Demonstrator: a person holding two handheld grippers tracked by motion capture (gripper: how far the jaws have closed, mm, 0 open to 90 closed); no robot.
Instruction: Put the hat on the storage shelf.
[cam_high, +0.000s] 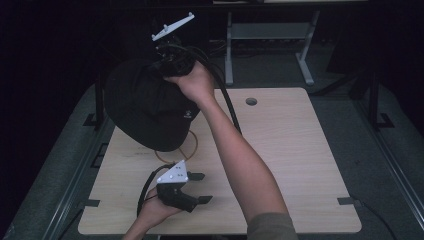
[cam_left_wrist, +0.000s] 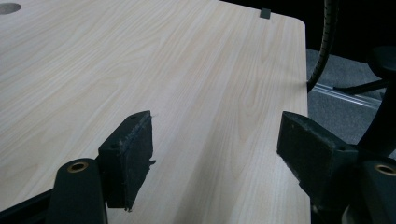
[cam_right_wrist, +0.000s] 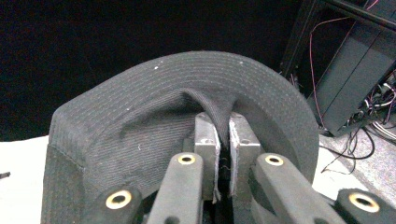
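Right gripper (cam_right_wrist: 223, 154) clamped tight on hat (cam_high: 145, 107) fabric, hat lifted above far-left of table (cam_high: 300, 165). Left gripper (cam_high: 197, 187) wide open, empty, low over table. Pickup done; placing looks still ahead.

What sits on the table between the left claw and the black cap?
In the high view, a thin orange loop lies on the wooden table between the left claw and the black fabric cap.

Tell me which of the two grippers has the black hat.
The right gripper, raised over the table's far left: its jaws pinch a fold of the black hat. The left gripper rests open and empty.
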